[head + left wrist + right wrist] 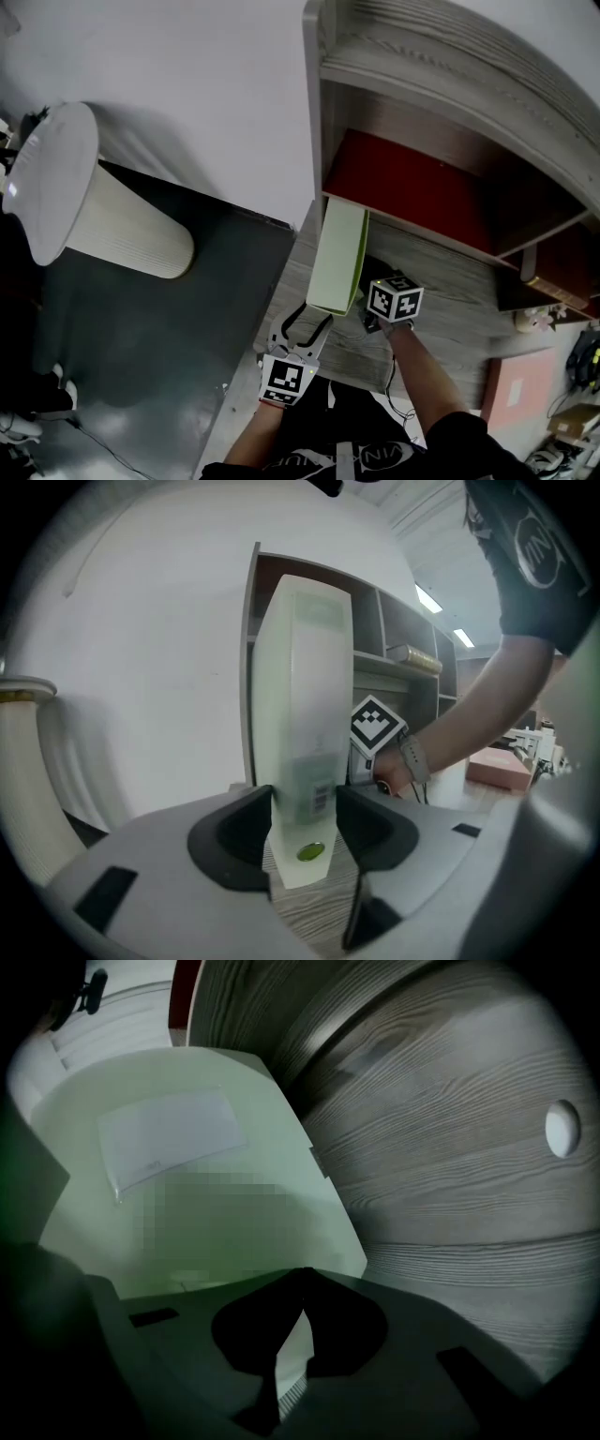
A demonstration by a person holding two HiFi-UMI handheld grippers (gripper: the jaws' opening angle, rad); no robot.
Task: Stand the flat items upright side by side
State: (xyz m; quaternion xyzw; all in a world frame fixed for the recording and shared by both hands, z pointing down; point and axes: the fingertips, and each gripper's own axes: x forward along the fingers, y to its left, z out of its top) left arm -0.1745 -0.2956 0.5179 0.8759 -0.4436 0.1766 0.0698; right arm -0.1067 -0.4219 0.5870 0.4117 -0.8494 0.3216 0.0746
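Note:
A pale green flat box (342,253) stands upright on the wooden shelf board (450,281), close to the shelf's left wall. My left gripper (305,325) is at its near bottom edge. In the left gripper view both pads sit against the box (305,696), so the gripper (305,810) is shut on it. My right gripper (382,281) is just right of the box, under its marker cube (395,300). In the right gripper view its jaws meet with nothing between them (300,1277), and the box's broad face (187,1176) fills the left.
The shelf unit's left wall (314,112) rises just behind the box. A red panel (412,187) lies deeper in the compartment. A cream ribbed bin (103,220) stands on the dark floor at left, and a pink box (516,384) lies at right.

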